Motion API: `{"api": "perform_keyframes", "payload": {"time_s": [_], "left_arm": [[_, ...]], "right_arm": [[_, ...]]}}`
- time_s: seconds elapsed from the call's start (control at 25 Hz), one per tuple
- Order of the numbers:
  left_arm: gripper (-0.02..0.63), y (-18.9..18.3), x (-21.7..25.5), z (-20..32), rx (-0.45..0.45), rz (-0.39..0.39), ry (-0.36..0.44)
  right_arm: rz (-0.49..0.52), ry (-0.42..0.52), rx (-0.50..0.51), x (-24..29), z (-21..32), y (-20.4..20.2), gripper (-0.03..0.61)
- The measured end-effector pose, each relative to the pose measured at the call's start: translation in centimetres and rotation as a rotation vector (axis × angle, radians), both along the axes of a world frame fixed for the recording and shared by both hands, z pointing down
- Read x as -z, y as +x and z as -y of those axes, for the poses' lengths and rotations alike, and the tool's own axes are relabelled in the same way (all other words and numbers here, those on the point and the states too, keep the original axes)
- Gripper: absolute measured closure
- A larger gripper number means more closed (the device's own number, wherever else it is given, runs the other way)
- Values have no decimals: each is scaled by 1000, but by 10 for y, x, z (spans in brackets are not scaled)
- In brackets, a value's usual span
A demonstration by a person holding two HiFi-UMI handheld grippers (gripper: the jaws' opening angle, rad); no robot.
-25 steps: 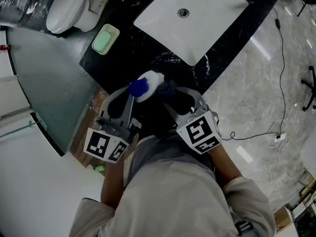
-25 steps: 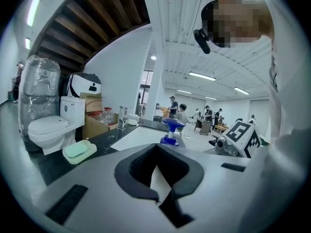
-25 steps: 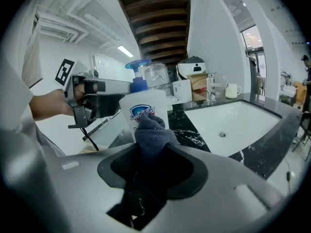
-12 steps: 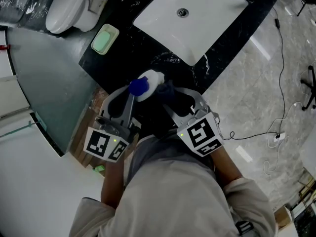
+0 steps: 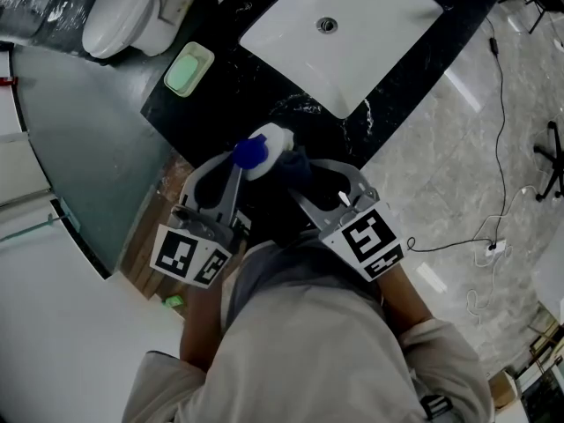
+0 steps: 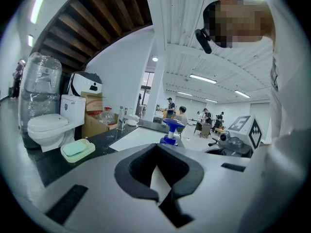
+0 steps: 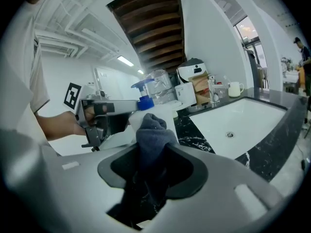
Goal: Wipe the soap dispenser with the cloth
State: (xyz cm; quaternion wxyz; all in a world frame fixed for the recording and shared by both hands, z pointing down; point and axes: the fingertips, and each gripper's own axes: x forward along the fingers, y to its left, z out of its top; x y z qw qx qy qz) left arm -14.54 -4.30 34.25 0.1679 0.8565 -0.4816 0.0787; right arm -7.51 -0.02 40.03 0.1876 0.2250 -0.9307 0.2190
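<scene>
The left tongs (image 6: 158,165) are clamped narrow on the white body of the soap dispenser (image 5: 270,139), its blue pump upright, while the right tongs (image 7: 151,171) pinch a dark grey cloth (image 7: 152,132) whose bunched end lies against the dispenser's side. Both meet just on the person's side of the white basin (image 5: 352,33), over the black worktop's (image 5: 220,91) edge; a green soap dish (image 5: 188,70) sits left of the basin
</scene>
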Motion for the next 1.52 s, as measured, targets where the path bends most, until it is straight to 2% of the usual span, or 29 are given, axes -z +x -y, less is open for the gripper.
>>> {"api": "perform_keyframes", "payload": {"time_s": [0.24,1.12,1.36,1.52], "left_arm": [[607,1,0,1,5,-2,-1],[607,2,0,-4,18,-4,5],[607,3,0,-3,14,-9,8],[607,3,0,-3,11,-4,6]], "right_arm": [[120,-87,-4,5,0,2,431],[227,-63,49,43,-9,-3,431],[289,-81,41,55,-9,0,431],[297,-72,41,61,-5,2,431]]}}
